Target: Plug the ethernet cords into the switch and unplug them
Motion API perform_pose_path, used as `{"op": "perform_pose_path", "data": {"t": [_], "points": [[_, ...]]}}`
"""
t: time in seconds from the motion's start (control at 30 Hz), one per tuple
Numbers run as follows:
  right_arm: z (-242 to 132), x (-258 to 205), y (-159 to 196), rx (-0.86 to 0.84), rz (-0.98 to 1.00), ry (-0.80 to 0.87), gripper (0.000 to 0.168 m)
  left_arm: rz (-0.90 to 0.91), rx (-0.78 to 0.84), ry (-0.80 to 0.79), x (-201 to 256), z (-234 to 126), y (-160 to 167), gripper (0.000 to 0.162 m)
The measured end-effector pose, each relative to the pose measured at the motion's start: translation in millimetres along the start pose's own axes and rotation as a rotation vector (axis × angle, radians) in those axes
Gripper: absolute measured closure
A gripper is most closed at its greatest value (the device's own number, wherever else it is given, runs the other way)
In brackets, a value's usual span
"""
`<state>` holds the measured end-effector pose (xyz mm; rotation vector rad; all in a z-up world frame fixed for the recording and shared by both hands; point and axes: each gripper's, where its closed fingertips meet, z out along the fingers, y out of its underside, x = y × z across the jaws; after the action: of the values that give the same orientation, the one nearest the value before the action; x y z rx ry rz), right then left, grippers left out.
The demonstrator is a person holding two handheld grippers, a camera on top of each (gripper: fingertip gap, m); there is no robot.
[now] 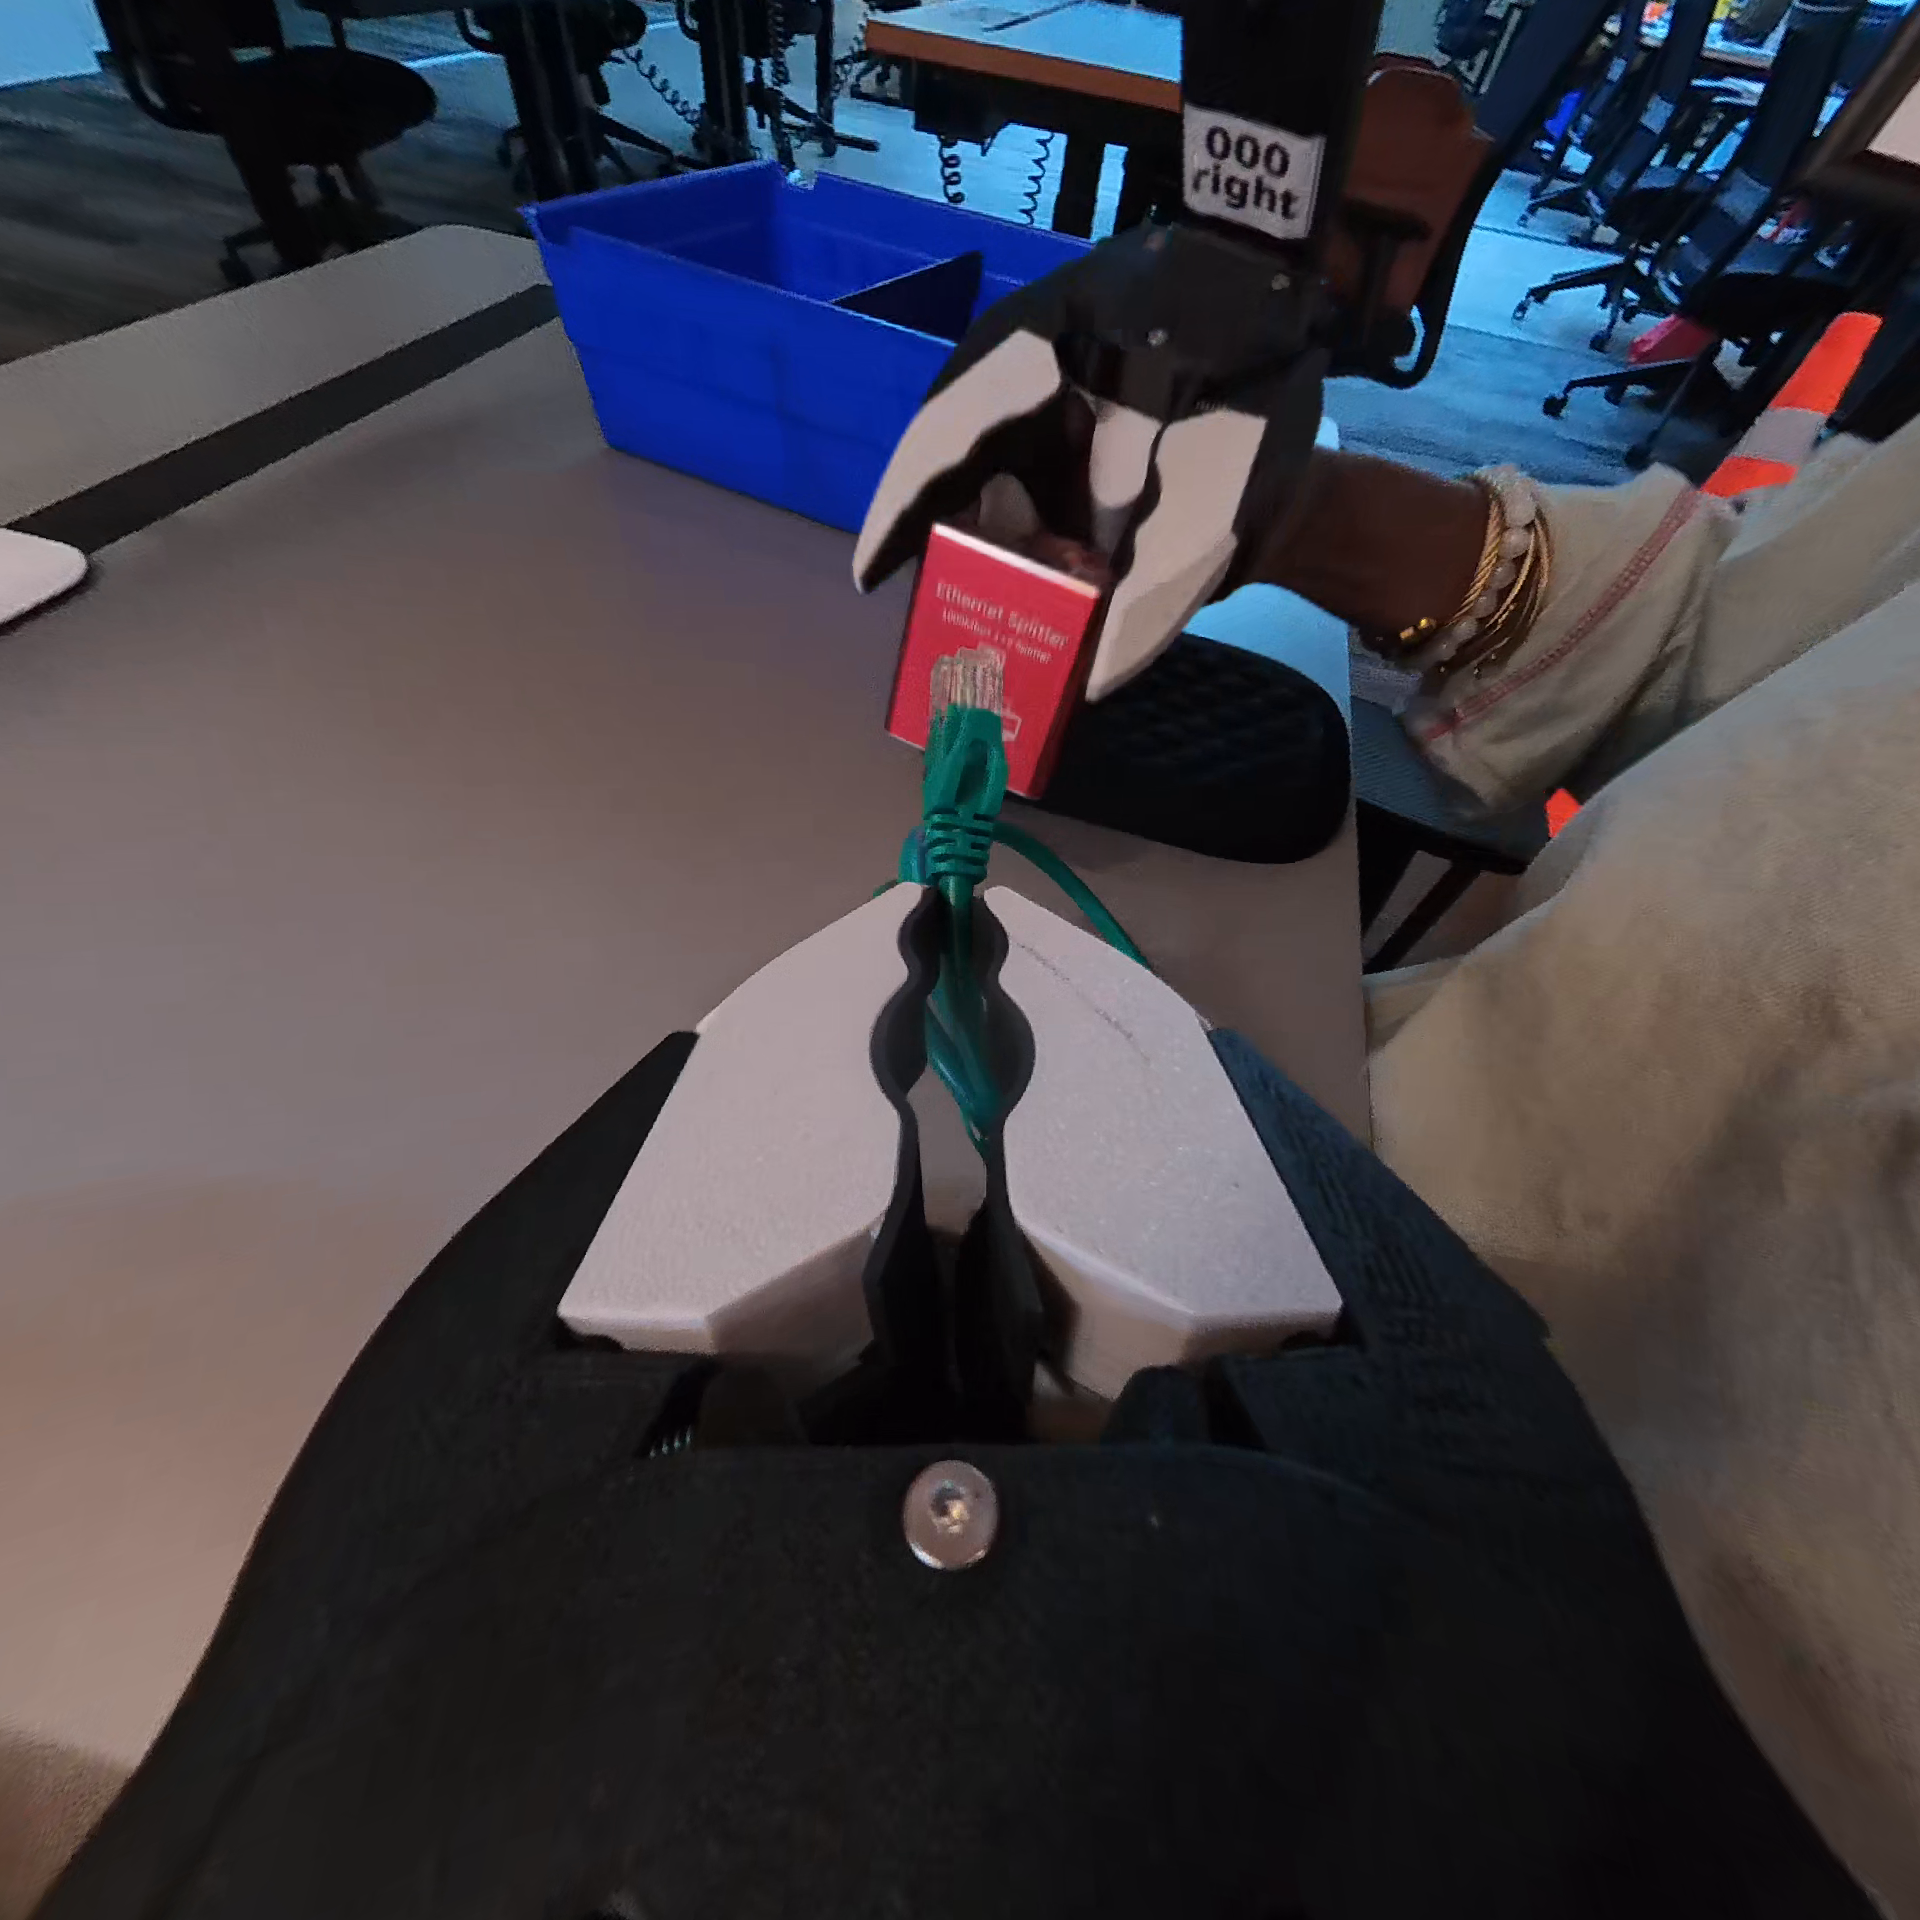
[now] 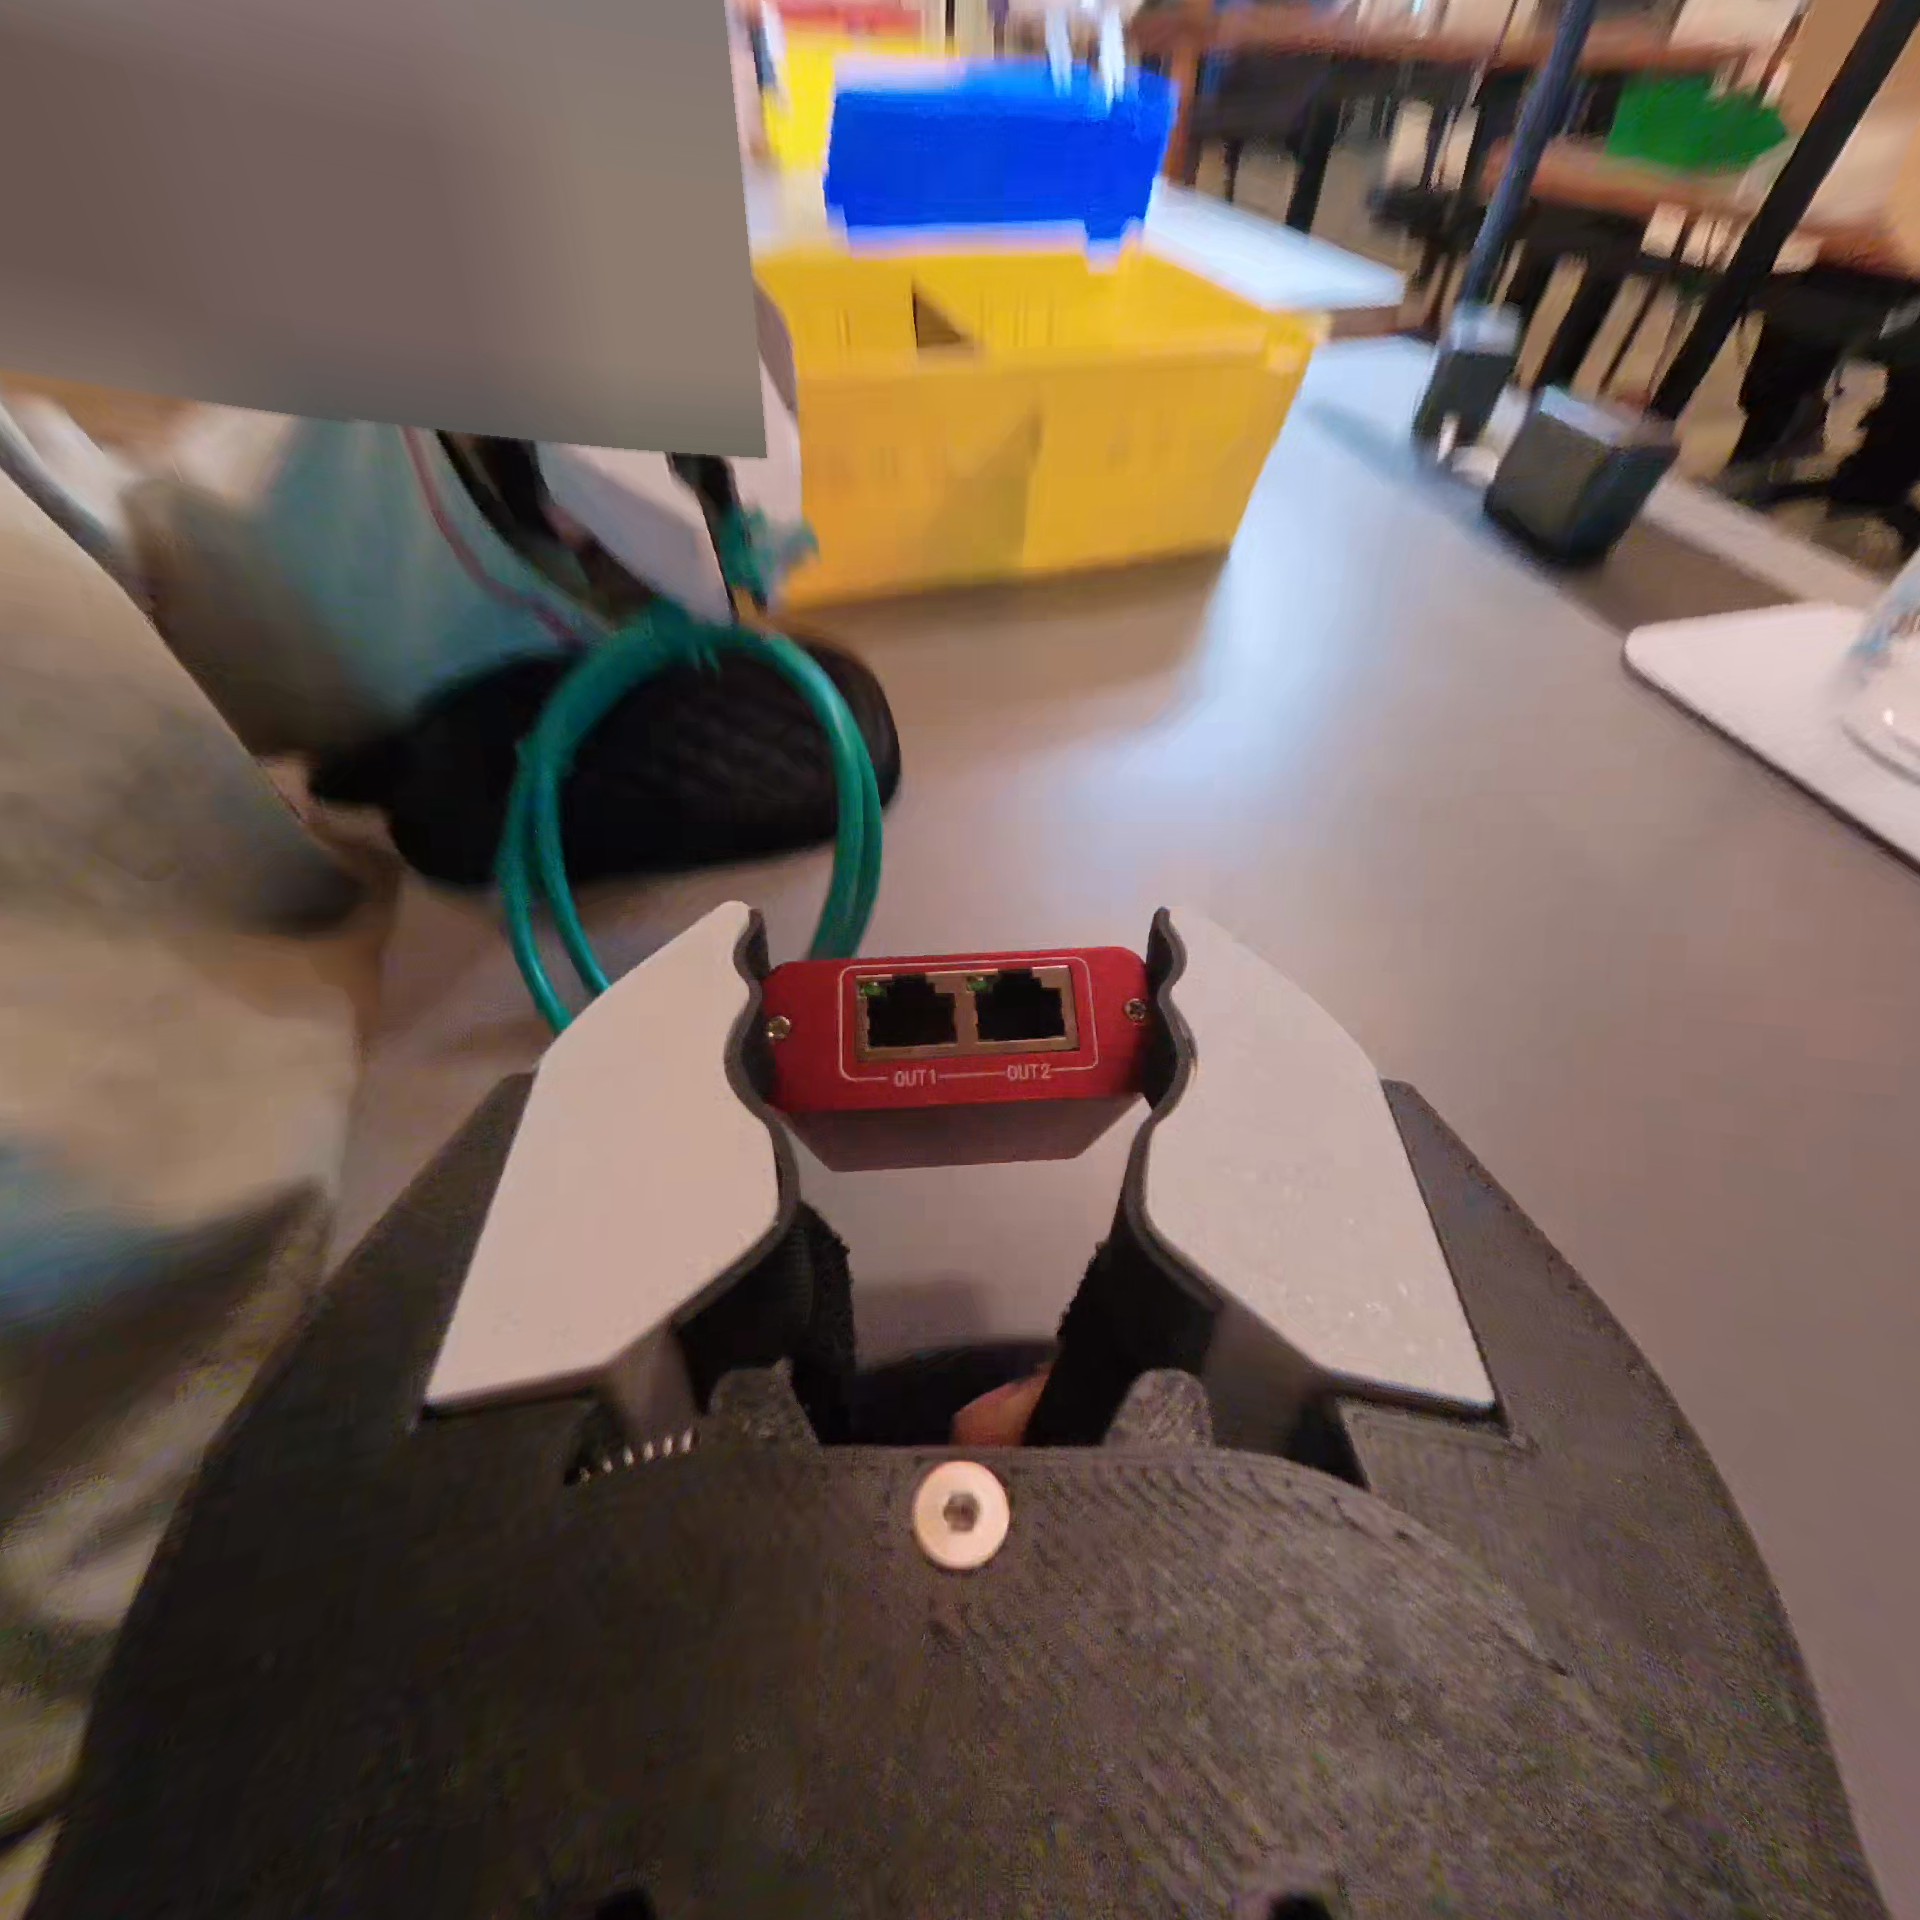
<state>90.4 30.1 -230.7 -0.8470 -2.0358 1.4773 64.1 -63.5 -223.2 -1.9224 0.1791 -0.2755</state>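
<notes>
Jaws of the left gripper were clenched on a thin green ethernet cord, its clear plastic plug held just short of a small red metal switch box. That box was gripped above the grey tabletop between the jaws of the right gripper, both of its front ports seen empty. A loop of the cord was seen hanging near a black mesh pad.
</notes>
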Motion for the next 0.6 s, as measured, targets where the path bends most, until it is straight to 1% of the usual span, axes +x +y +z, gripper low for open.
{"op": "perform_pose_path", "data": {"t": [0.1, 0.3, 0.4, 0.6], "points": [[6, 4, 31, -0.260, -0.062, 0.014, 0.098, 0.009, -0.001, -0.013, -1, -6, 1, 0.157], [7, 1, 65, -0.668, -0.116, -0.053, 0.098, 0.012, 0.010, -0.008, 0, -6, 3, 0.157], [4, -1, 71, -0.754, -0.119, -0.085, 0.097, 0.013, 0.021, -0.008, 0, -7, 3, 0.157], [-9, 1, 81, -0.924, -0.081, -0.096, 0.097, 0.021, 0.029, -0.005, -1, -9, 4, 0.157]]}}
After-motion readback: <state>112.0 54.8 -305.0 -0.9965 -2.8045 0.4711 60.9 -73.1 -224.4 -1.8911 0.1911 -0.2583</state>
